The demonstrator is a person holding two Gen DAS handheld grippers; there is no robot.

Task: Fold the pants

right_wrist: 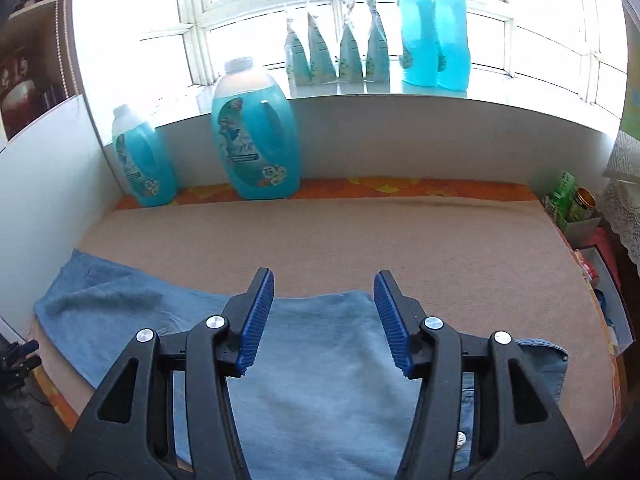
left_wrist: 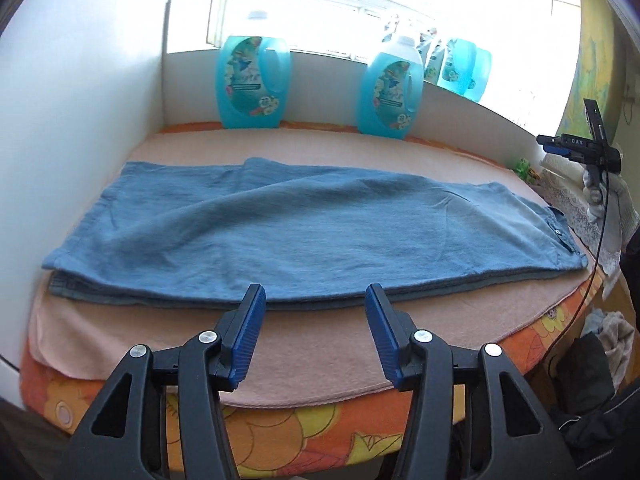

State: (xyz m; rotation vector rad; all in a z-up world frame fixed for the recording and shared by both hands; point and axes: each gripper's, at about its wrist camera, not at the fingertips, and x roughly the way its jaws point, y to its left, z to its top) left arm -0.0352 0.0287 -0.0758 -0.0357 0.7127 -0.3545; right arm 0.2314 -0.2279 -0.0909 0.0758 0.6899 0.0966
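Left gripper (left_wrist: 316,300): black plastic arms, ribbed blue pads (left_wrist: 250,336), jaws spread, nothing between them. It hangs off the near edge of the pants, not touching.

Right gripper (right_wrist: 324,288): same build, jaws parted and empty, poised above the pants with the blue cloth showing in the gap.

Pants (left_wrist: 256,232): blue, soft woven cloth with a faded, brushed look, folded lengthwise into a long flat band, one leg laid over the other. A darker lower layer peeks out along the near edge. Shallow wrinkles run across the top. The waistband end, with a small button, lies at the right in the left wrist view.

Beneath the pants: a peach fleece blanket (left_wrist: 320,360), matte and slightly napped, spread over an orange floral cover (left_wrist: 280,432) with yellow petals.

Behind the pants: two translucent blue detergent jugs (left_wrist: 252,80) with white caps and moulded handles stand against a low white wall.

Left wrist view only: the full length of the pants, and to the right of them a gloved hand (left_wrist: 600,196) holding the other gripper's black handle.

Right wrist view only: beyond the jugs, a window sill with four slim pouches (right_wrist: 336,52) and two tall blue bottles (right_wrist: 434,32); right of the pants, a green carton (right_wrist: 562,196) and a gold-lidded jar (right_wrist: 585,200).
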